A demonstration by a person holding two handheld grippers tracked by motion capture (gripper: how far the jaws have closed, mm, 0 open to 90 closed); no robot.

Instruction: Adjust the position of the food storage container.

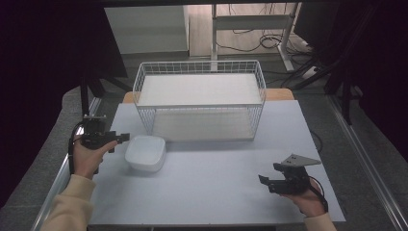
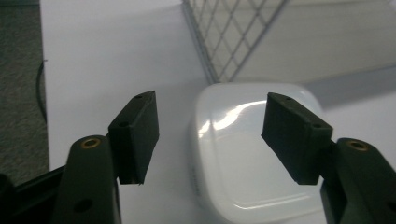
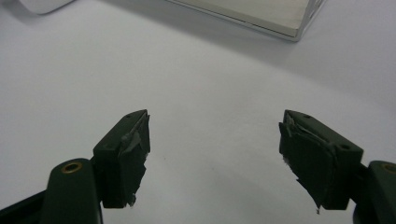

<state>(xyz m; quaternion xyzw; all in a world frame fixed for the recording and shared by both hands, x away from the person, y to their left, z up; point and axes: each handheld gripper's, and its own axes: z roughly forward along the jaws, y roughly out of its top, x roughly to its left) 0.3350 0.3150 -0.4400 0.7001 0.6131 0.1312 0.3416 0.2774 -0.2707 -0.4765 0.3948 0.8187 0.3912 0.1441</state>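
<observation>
A white rounded-square bowl [image 1: 145, 153] lies on the pale table, just in front of the wire rack's left corner. My left gripper [image 1: 121, 137] is held level at the bowl's left edge, pointing toward it. In the left gripper view that gripper [image 2: 210, 109] is open. One pad hangs over the bare table beside the bowl [image 2: 247, 158], the other over the bowl's top, and neither presses on it. My right gripper [image 1: 265, 182] rests near the table's front right, pointing left. It is open [image 3: 215, 149] with only table surface between its worn pads.
A white two-level wire rack [image 1: 199, 96] stands at the back middle of the table [image 1: 216, 192]; its mesh [image 2: 233, 37] rises just beyond the bowl and its base corner [image 3: 285, 21] lies ahead of the right gripper. Cables and desk legs are on the floor behind.
</observation>
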